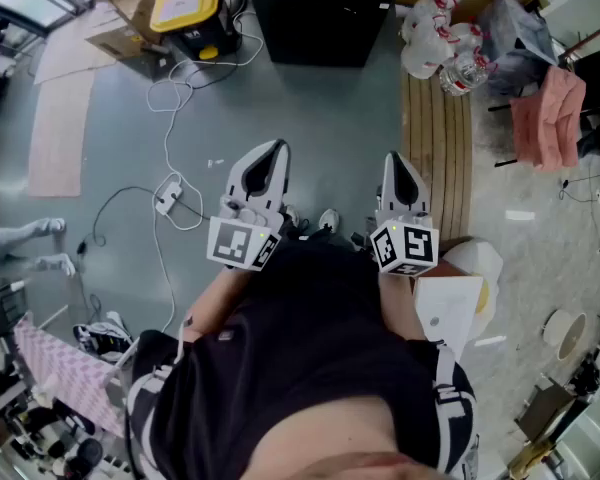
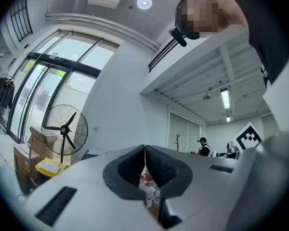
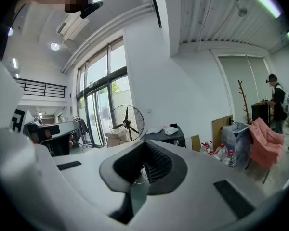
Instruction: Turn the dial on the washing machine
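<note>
A black box-shaped appliance (image 1: 320, 13) stands on the grey floor at the far end of the head view; no dial shows on it. It is the dark cabinet (image 3: 166, 136) far off in the right gripper view. Both grippers are held close to the person's body, well short of it, pointing forward. My left gripper (image 1: 276, 150) has its jaws together with nothing between them, and its tips (image 2: 144, 150) meet in the left gripper view. My right gripper (image 1: 395, 160) is likewise shut and empty, its pads touching (image 3: 144, 146).
A yellow-lidded box (image 1: 185, 3) and cardboard lie left of the appliance. White cables (image 1: 170, 193) trail over the floor ahead on the left. Wooden boards (image 1: 437, 158), bundled water bottles (image 1: 445, 43) and a pink cloth (image 1: 550, 113) are on the right. A standing fan (image 3: 127, 121) is by the windows.
</note>
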Motion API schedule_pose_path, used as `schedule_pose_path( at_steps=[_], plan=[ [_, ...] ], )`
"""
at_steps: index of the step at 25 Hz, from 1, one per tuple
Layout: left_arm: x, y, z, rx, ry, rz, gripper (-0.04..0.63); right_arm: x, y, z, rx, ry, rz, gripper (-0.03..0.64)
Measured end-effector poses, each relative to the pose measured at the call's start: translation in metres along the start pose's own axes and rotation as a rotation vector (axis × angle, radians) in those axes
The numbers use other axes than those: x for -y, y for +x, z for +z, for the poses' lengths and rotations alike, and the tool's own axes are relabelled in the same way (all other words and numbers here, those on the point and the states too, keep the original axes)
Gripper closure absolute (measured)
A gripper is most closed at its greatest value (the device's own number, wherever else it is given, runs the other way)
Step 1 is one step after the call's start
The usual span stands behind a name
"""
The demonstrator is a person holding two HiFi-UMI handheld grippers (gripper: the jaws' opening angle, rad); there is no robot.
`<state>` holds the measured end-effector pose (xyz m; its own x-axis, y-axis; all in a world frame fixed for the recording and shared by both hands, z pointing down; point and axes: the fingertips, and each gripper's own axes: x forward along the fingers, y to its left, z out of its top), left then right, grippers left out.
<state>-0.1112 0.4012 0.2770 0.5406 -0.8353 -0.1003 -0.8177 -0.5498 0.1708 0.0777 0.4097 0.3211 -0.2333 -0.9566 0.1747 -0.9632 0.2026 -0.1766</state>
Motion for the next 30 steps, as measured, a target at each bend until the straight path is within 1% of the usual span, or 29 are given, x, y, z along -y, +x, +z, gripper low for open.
schedule_pose_path(
  at_steps=[10, 12, 14, 15, 16, 17, 24, 30],
  plan=[
    [-0.01, 0.006, 0.006, 0.011, -0.002, -0.005, 0.573, -0.007, 0.013, 0.007, 0.006, -0.013, 0.017, 0.592],
    [-0.014, 0.009, 0.008, 0.012, -0.003, -0.006, 0.572, -0.008, 0.02, 0.005, -0.004, 0.006, 0.032, 0.592],
    [-0.017, 0.008, 0.008, 0.011, -0.005, -0.009, 0.572, -0.008, 0.025, 0.001, -0.007, 0.027, 0.029, 0.586],
    [-0.019, 0.007, 0.008, 0.012, -0.006, -0.011, 0.572, -0.009, 0.027, 0.0, -0.01, 0.031, 0.026, 0.566],
    [-0.021, 0.008, 0.009, 0.013, -0.009, -0.013, 0.573, -0.01, 0.029, -0.002, -0.016, 0.033, 0.024, 0.506],
    [-0.025, 0.009, 0.009, 0.013, -0.014, -0.013, 0.573, -0.012, 0.033, -0.003, -0.024, 0.032, 0.023, 0.464],
    [-0.062, 0.005, 0.01, 0.005, -0.018, -0.029, 0.574, -0.035, 0.058, -0.012, -0.041, 0.028, -0.006, 0.462],
    [-0.1, 0.003, -0.012, -0.019, -0.034, -0.052, 0.572, -0.052, 0.089, -0.029, -0.034, 0.026, -0.031, 0.462]
  ],
)
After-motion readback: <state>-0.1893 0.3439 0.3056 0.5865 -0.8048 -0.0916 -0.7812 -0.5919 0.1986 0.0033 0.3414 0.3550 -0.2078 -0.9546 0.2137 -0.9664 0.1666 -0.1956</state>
